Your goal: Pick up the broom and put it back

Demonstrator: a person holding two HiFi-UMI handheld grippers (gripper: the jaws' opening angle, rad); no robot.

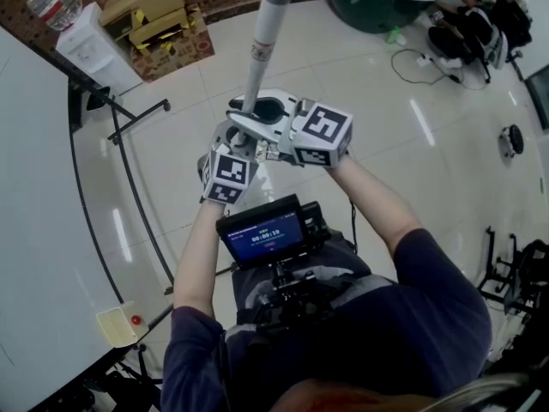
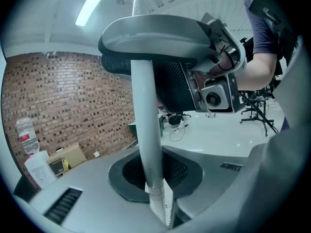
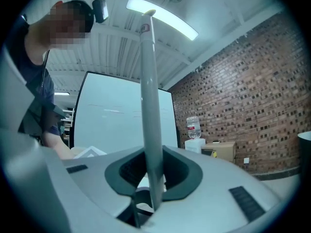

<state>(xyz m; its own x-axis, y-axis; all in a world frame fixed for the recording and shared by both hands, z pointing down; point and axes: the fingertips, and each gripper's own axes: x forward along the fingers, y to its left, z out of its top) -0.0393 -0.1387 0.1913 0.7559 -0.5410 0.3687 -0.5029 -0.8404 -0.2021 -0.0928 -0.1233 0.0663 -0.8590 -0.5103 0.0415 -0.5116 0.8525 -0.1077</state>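
Grey broom handle is standing upright, being held in front of the person by both grippers. Left gripper is clamping low on the handle, pads pressing it from both sides. Right gripper is clamping the handle just above that, jaws likewise closed on it. White tile floor is showing under the handle. Water dispenser and cardboard box are sitting well left of the handle in head view, brick wall running beyond the handle.
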